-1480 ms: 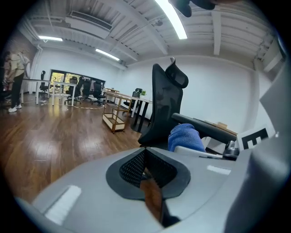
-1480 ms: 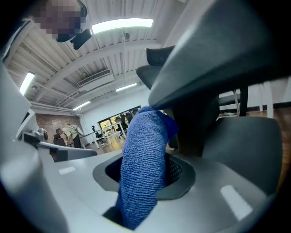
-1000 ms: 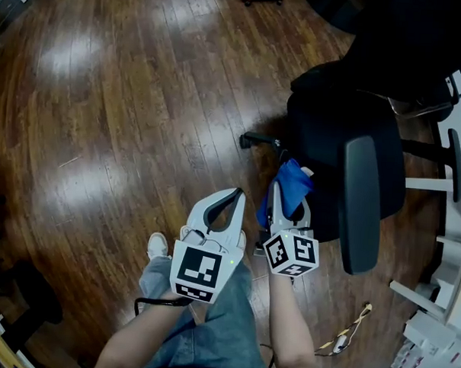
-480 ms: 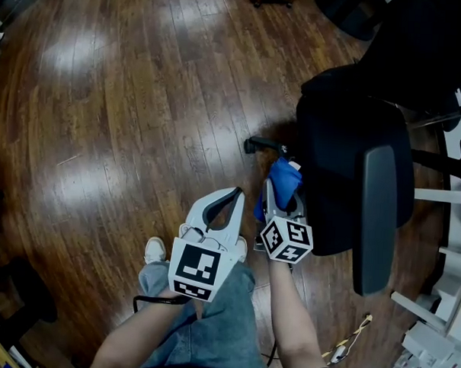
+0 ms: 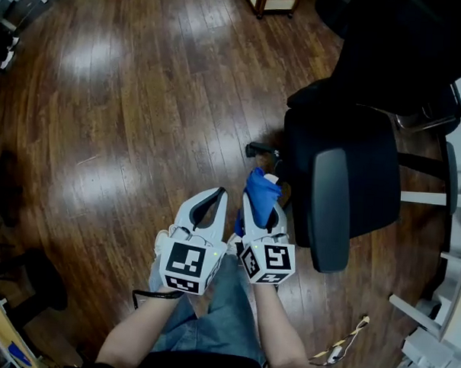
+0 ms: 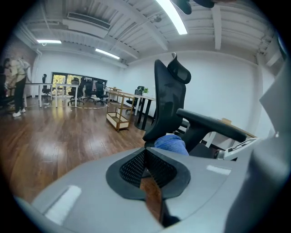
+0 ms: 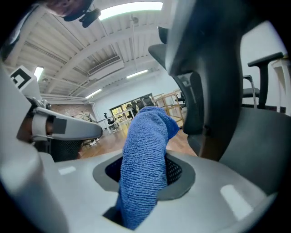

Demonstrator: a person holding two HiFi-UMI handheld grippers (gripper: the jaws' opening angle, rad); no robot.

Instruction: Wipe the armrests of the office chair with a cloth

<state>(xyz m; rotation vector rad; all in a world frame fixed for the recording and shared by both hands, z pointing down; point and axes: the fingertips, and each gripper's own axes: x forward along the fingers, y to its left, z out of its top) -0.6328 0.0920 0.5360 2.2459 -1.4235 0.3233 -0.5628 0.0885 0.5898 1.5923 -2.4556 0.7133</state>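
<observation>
We are pinching a blue cloth (image 5: 261, 187) in the right gripper (image 5: 260, 206), ready for wiping the armrest (image 5: 330, 210). The left gripper (image 5: 218, 196) is idling, pressed together, empty.

Head view.
- Left tongs (image 5: 217, 194) and right tongs (image 5: 260, 200) side by side, above the person's leg (image 5: 221, 316) and over the floor (image 5: 118, 136).
- Cloth (image 5: 259, 185) between right tongs' jaws, sticking forward.
- Office chair (image 5: 369, 147) right of the cloth.
- Near armrest (image 5: 330, 210) just beside right tongs; far armrest (image 5: 451, 172) beyond the seat.
- Cart (image 5: 273, 0) far ahead.
</observation>
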